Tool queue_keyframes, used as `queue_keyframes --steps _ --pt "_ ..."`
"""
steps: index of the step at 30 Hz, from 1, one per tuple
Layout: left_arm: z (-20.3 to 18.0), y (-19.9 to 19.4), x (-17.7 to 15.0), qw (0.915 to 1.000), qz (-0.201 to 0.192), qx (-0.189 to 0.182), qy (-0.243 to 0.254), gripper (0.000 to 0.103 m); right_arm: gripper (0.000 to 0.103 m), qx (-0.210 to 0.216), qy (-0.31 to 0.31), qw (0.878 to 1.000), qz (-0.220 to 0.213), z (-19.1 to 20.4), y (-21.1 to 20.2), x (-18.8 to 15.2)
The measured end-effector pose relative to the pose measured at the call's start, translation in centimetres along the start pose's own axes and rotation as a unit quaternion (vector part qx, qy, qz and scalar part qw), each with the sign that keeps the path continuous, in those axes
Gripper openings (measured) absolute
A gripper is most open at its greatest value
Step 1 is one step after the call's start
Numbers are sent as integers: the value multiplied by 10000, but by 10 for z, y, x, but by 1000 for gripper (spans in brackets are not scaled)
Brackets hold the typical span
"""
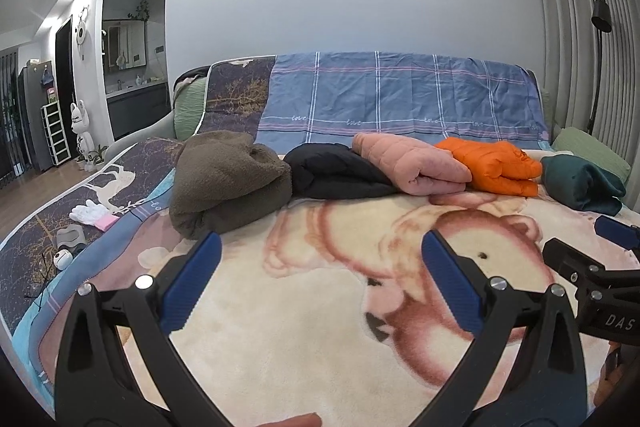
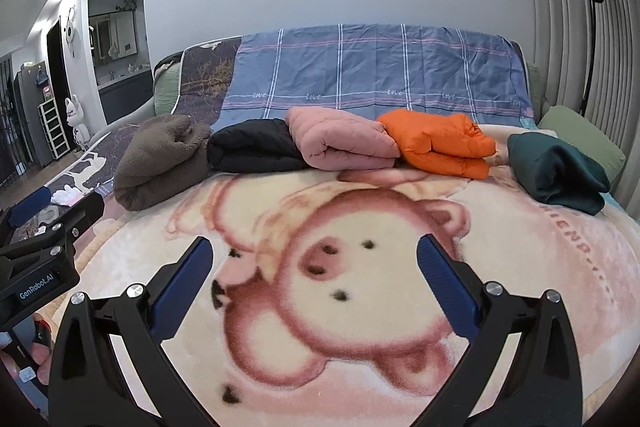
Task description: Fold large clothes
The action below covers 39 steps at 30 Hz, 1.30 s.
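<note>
- Both your tongs are empty: left tongs (image 1: pixel 320 279) and right tongs (image 2: pixel 314 273) each have their jaws wide apart, hovering over the blanket (image 2: pixel 360 327) on the bed.
- Nothing is clamped, and no garment lies flat in the work area in front of you.
- The clothes sit in a row along the far edge of the blanket, all already bundled: brown fleece (image 2: pixel 160 163), black jacket (image 2: pixel 252 147), pink jacket (image 2: pixel 340 139), orange jacket (image 2: pixel 436 143), green garment (image 2: pixel 556 171).
- Black, pink and orange overlap or touch; green sits apart on the right; brown is at the left end, just beside black.
- My read: you're between items, or the batch is done. No unfolded piece is in view.
- If one still needs work, the brown fleece looks the loosest, more a lump than a fold.
- The next move calls for reaching far forward, clamping one edge with each tongs, then dragging the piece onto the open blanket to spread it.
- Watch for snagging neighbours when you pull from the row.
</note>
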<state>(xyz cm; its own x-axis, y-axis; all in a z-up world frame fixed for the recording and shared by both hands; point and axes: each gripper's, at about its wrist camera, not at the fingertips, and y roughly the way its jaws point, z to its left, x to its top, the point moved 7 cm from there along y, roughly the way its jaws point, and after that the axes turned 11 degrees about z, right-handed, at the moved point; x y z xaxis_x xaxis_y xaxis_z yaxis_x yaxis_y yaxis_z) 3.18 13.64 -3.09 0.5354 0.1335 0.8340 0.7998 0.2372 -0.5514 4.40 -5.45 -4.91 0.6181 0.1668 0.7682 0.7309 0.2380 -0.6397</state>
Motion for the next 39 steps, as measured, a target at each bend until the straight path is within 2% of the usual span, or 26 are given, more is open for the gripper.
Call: queue_keyframes --steps 12,39 --pt "2 14 -4 9998 137 142 48 101 102 -19 -50 10000 63 2 6 -2" --pt "-5 24 -5 9996 232 43 164 101 102 -31 -46 9998 195 2 19 -5"
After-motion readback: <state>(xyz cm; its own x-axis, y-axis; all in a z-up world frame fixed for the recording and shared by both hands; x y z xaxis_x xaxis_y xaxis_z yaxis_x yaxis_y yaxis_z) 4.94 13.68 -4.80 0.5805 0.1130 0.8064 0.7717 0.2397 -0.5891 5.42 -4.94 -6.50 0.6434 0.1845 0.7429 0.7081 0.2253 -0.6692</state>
